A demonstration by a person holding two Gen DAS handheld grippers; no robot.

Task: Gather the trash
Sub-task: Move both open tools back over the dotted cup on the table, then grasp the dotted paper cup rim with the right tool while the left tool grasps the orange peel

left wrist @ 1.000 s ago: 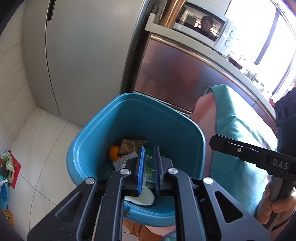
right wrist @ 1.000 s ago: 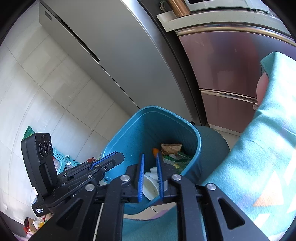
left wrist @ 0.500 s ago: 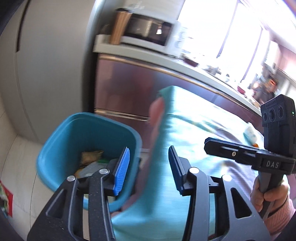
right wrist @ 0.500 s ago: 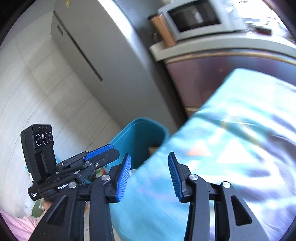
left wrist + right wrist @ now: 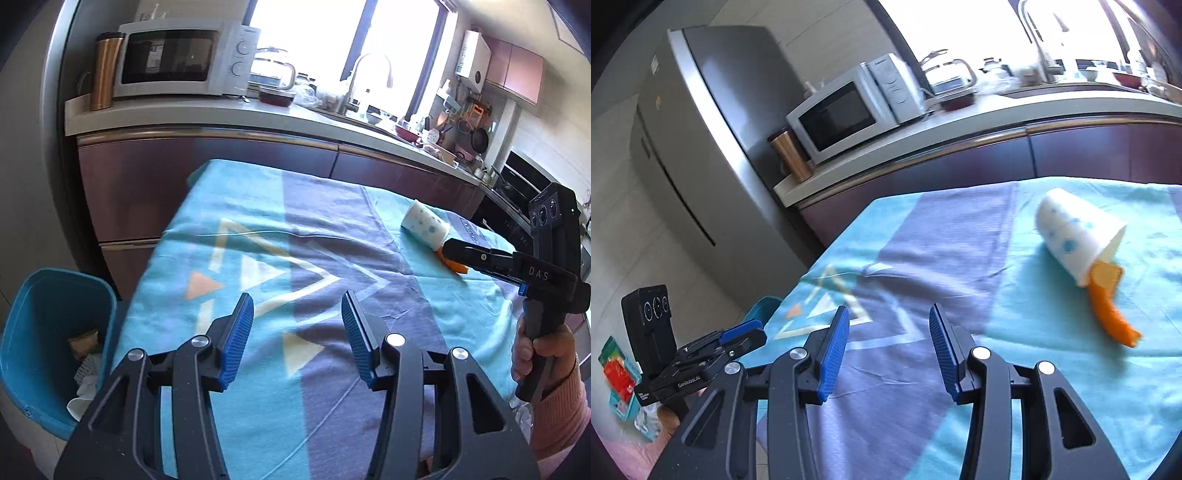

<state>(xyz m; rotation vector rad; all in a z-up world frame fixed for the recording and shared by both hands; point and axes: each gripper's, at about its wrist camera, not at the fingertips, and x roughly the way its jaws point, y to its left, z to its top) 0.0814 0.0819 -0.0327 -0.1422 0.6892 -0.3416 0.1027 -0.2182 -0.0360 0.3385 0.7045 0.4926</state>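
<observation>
Hovering empty over the patterned tablecloth [image 5: 332, 258], the left gripper [image 5: 297, 332] still widening and the right gripper [image 5: 884, 349] parted, both face the tipped paper cup [image 5: 1075, 236] and orange peel [image 5: 1110, 314] at right, while the blue bin [image 5: 40, 332] waits lower left for them.

The bin [image 5: 44, 332] is cut off by the left wrist view's edge and partly hidden behind the cloth [image 5: 295, 258]; its contents cannot be identified. The peel [image 5: 452, 266] is mostly covered by the right gripper [image 5: 448, 245] (jaws unseen there). Counter clutter is blurred.
</observation>
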